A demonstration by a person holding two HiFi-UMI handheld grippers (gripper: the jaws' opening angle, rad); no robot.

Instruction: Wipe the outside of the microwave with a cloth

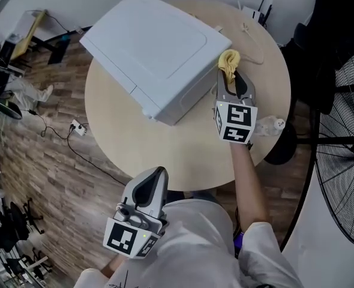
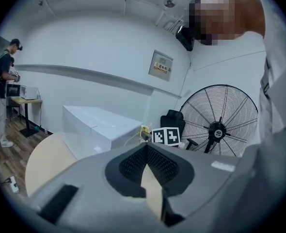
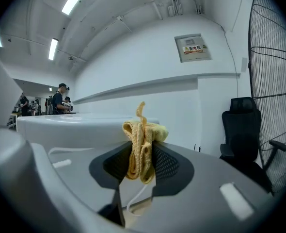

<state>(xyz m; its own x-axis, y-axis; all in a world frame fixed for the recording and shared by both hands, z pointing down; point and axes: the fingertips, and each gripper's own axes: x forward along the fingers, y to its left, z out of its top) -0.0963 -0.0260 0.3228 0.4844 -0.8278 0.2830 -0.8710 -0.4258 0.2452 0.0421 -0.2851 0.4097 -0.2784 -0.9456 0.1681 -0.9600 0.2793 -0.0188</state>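
Observation:
The white microwave [image 1: 150, 50] lies on the round beige table [image 1: 135, 152], toward its far left. My right gripper [image 1: 228, 71] is shut on a bunched yellow cloth [image 1: 229, 62], held at the microwave's right side; in the right gripper view the cloth [image 3: 142, 147] hangs pinched between the jaws with the microwave [image 3: 70, 127] just behind. Whether the cloth touches the microwave I cannot tell. My left gripper [image 1: 159, 174] hangs shut and empty off the table's near edge, close to my body. From the left gripper view, the microwave [image 2: 102, 125] stands beyond the table.
A white cable [image 1: 252, 44] lies on the table behind the right gripper. A large black floor fan [image 1: 348, 155] stands to the right, a dark chair [image 1: 318, 47] behind it. A power strip and cords [image 1: 76, 128] lie on the wood floor at left. People stand far off.

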